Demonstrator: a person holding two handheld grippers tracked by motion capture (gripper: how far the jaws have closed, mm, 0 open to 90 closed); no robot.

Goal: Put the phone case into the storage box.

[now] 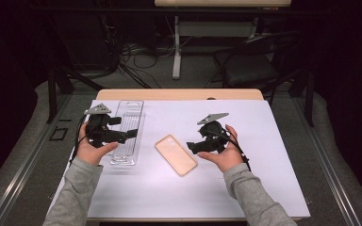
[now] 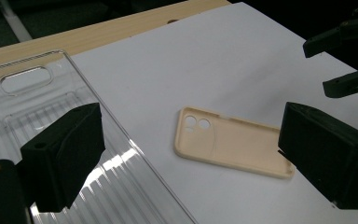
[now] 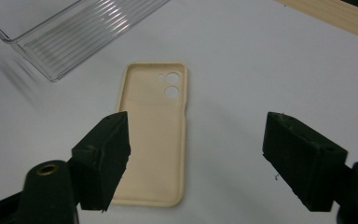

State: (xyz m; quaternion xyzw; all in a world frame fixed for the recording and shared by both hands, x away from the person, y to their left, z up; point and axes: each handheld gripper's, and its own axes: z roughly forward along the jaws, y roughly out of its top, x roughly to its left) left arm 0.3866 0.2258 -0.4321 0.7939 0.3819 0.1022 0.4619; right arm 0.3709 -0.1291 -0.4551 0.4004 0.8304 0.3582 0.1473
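Near the middle of the white-covered table (image 1: 264, 188), a beige soft-plastic phone case (image 1: 176, 154) is laid hollow side up, its camera cut-outs toward the far edge. Beside it, toward the left edge, a clear ribbed plastic tray (image 1: 127, 132) is seen lying empty. The right gripper (image 3: 196, 154) is held above the case, jaws spread wide, nothing gripped. The left gripper (image 2: 186, 154) is poised over the tray's edge, equally wide and empty. Presumably the case is to be picked up; a long side wall is best pinched, since the flat back gives no purchase.
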